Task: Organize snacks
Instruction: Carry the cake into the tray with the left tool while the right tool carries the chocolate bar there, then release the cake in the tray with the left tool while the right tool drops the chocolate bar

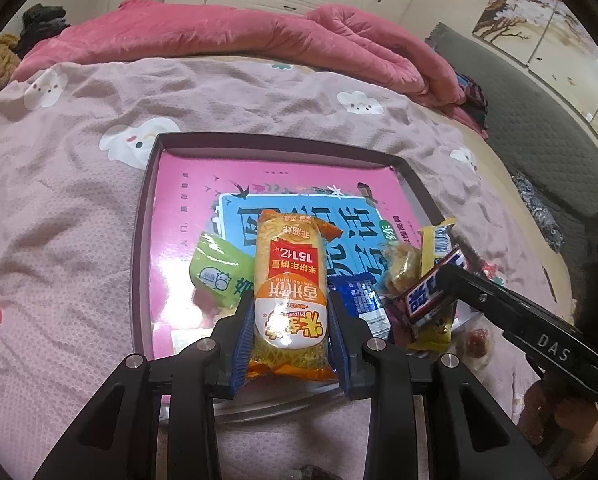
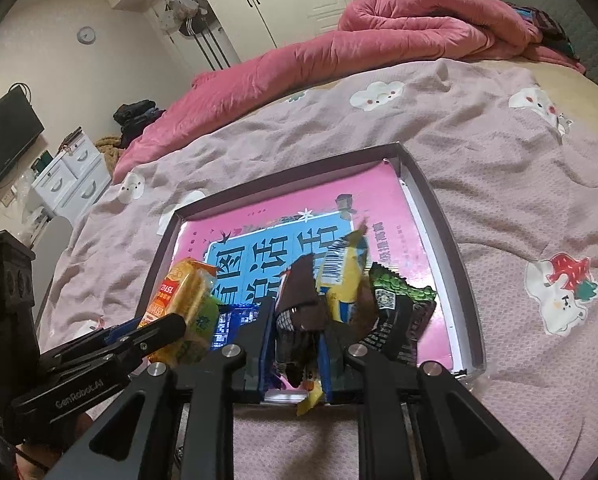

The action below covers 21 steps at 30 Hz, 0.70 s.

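Left wrist view: left hand-held gripper [image 1: 290,320] clenched on orange-yellow plastic rice-cracker packet [image 1: 288,280]; packet's long axis lay along fingers, held over near end of shallow dark-rimmed tray [image 1: 141,240] on bed.

Right wrist view: right hand-held gripper [image 2: 295,340] clamped on brown-wrapped chocolate bar [image 2: 299,300], long axis along fingers, above tray's near edge, just right of packet.

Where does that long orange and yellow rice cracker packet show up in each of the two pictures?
Left wrist view: the long orange and yellow rice cracker packet sits low in the centre, clamped between the left tongs.
Right wrist view: the packet is at the lower left, over the tray's near left corner.
Shared landmark: the dark-rimmed tray with a pink and blue printed floor.
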Motion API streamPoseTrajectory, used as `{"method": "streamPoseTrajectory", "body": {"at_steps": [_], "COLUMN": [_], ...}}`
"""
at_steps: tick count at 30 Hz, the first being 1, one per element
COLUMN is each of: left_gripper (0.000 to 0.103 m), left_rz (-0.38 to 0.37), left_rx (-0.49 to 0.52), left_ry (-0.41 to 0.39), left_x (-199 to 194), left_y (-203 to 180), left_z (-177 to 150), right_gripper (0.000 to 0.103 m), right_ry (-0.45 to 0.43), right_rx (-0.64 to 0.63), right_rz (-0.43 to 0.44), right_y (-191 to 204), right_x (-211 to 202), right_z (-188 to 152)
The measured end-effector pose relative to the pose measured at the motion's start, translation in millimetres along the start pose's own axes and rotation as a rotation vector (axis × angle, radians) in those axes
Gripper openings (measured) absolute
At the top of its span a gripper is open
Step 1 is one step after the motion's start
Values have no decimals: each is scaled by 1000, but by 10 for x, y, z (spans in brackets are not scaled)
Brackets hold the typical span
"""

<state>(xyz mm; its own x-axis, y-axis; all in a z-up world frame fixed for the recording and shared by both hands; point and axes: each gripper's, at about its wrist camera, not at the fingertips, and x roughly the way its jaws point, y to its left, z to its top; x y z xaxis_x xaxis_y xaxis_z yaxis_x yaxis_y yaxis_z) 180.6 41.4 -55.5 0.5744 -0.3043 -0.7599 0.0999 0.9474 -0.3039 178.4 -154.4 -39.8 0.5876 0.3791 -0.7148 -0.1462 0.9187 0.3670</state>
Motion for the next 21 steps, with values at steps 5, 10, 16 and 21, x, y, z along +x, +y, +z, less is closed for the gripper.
{"method": "streamPoseTrajectory", "body": {"at_steps": [5, 10, 16, 21], "left_gripper": [37, 37, 37, 39], "left_rz": [18, 19, 33, 44], "left_rx": [-18, -40, -52, -76], "left_ry": [3, 3, 1, 10], "left_x": [12, 8, 13, 26], "left_y": [52, 112, 151, 221], "left_z": [8, 5, 10, 4], "right_gripper": [19, 20, 23, 27], "right_ry": [-12, -15, -20, -24], "right_rx": [-1, 11, 10, -13], "right_rz": [-2, 4, 11, 10], "right_y": [-17, -40, -25, 25], "right_x": [-72, -119, -174, -216], "right_z": [6, -1, -40, -55]}}
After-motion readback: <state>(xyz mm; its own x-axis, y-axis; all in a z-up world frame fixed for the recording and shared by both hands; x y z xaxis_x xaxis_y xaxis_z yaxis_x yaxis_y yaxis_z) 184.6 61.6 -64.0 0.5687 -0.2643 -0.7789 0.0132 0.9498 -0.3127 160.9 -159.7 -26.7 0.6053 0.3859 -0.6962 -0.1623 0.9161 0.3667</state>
